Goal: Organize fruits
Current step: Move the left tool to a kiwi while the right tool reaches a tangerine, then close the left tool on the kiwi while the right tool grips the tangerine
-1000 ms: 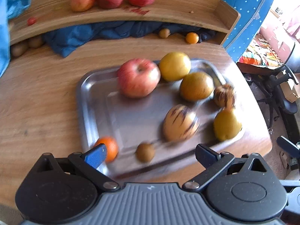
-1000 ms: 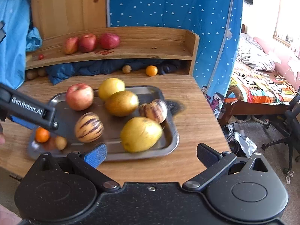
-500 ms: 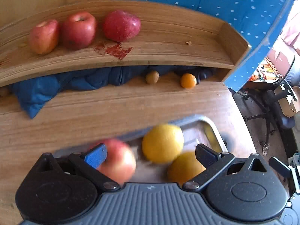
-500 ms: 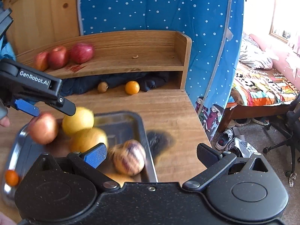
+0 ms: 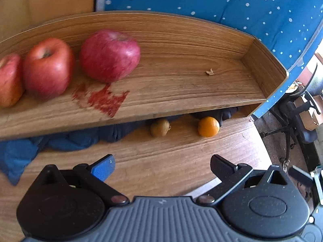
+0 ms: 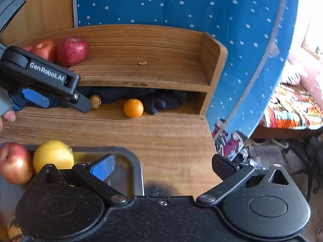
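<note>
Holding both tools wide open and empty, you have: left tool (image 5: 161, 166) over bare bench (image 5: 161, 153); right tool (image 6: 162, 166) beside tray (image 6: 139, 173); orange (image 6: 133, 107) under shelf (image 6: 141, 76).

leftmost apple (image 5: 9, 79) cut by frame edge, tray (image 6: 133, 161) mostly behind right gripper (image 6: 161, 166)

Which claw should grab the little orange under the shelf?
Probably the left claw. It is open, empty, and pointed toward the orange. The right claw, also open, sits farther back by the tray.
</note>
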Demonstrator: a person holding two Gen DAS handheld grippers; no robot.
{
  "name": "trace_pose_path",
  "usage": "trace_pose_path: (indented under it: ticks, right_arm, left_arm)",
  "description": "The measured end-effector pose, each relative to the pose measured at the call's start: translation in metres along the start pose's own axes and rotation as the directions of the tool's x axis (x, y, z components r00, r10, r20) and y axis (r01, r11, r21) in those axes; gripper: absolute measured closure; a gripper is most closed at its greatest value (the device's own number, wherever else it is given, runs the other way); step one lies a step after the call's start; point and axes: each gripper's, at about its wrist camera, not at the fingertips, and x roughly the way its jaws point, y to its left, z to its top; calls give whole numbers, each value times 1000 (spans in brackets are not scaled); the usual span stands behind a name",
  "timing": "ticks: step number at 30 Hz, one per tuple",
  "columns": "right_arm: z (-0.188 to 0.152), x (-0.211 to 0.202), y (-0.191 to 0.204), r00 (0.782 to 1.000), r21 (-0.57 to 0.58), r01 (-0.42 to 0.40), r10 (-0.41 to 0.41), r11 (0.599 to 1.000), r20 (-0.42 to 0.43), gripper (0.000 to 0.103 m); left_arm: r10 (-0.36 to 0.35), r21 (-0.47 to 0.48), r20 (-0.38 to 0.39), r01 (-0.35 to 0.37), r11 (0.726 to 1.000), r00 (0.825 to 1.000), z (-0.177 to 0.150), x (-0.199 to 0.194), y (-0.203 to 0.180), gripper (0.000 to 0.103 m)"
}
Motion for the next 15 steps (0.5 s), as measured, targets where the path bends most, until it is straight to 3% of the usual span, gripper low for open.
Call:
trace_pose_path:
  ticks: [8,12,15]
  right_arm:
    - [15,24,7,999,-92,39,-40,995,-3,1]
    - [21,35,11,1000,-117,30,-30,993,4,2]
    - [28,44,16,1000,-139,-1,2,990,11,9]
  left_arm:
    - [-54,-10,33,54,998,998,6,15,-5,1]
    - [-57,-13,68,58,998,996,9,20,-4,9]
    - [-70,-18,82,72,997,994,11,25,-2,15]
